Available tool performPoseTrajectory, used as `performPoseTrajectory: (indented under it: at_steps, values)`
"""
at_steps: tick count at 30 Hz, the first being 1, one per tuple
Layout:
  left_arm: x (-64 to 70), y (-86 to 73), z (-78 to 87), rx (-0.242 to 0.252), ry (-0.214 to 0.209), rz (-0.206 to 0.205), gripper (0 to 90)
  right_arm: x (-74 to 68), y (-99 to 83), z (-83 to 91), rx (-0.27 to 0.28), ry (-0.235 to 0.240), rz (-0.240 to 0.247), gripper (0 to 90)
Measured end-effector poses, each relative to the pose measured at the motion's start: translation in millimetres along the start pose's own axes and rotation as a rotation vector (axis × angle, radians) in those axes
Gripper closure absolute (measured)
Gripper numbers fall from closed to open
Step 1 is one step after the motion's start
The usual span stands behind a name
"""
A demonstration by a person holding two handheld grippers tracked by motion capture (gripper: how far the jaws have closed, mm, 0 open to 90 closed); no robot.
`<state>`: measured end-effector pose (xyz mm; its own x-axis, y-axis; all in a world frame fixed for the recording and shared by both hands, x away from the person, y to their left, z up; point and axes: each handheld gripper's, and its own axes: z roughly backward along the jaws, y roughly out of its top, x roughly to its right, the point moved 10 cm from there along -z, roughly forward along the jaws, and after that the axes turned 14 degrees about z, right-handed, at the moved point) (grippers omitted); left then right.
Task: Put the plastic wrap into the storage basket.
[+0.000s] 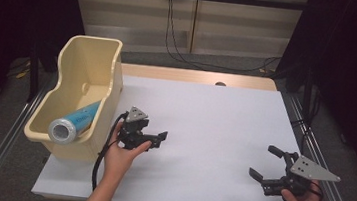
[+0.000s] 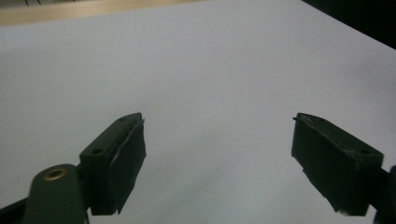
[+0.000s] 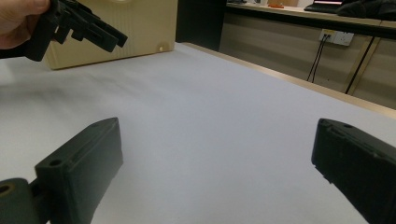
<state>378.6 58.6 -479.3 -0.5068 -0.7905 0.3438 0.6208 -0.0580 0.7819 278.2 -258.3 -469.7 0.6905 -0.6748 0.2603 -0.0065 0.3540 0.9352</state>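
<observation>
A person stands two handheld grippers over a white worktop (image 1: pixel 203 128), both with nothing in their grasp. The left gripper (image 1: pixel 155 139) hovers just beside a cream plastic bin (image 1: pixel 110 81) at the worktop's left edge, its jaws spread wide and pointing out across the bare surface, as its own view confirms (image 2: pixel 217 158). The right gripper (image 1: pixel 262 165) hangs well apart, near the right front corner, jaws likewise released and gaping (image 3: pixel 217 172); from its camera the left gripper (image 3: pixel 100 32) and the bin's side wall (image 3: pixel 144 28) appear farther off.

Inside the bin lies a blue-and-white tube (image 1: pixel 74 122), resting on its side with its round silvery end facing the camera, near the bin's lower front end. It touches neither gripper.

Judging by how things lie, the putting-away looks finished: the tube sits in the bin, both grippers are let go, and nothing else waits on the worktop to be picked up. What may remain is only to draw the hands clear. Whether the bin holds anything more behind its wall cannot be told.
</observation>
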Motion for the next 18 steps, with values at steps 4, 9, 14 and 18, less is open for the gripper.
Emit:
performPoseTrajectory:
  at_steps: [4,9,14,18]
  values:
    - [0.5,2.2,4.9,0.069,-0.013,0.003,14.9,-1.6,0.9,-0.1,0.000,0.003,0.005,1.8]
    - [0.5,10.1,12.4,0.194,-0.004,-0.060,12.3,-1.8,1.0,-0.6,0.001,0.002,0.006,1.8]
    - [4.4,10.4,17.1,0.246,-0.017,-0.074,11.5,-0.5,1.9,0.2,0.006,-0.004,0.001,1.7]
    - [7.0,11.9,19.6,0.278,-0.025,-0.084,9.5,-0.5,2.2,0.2,0.008,-0.006,-0.002,1.7]
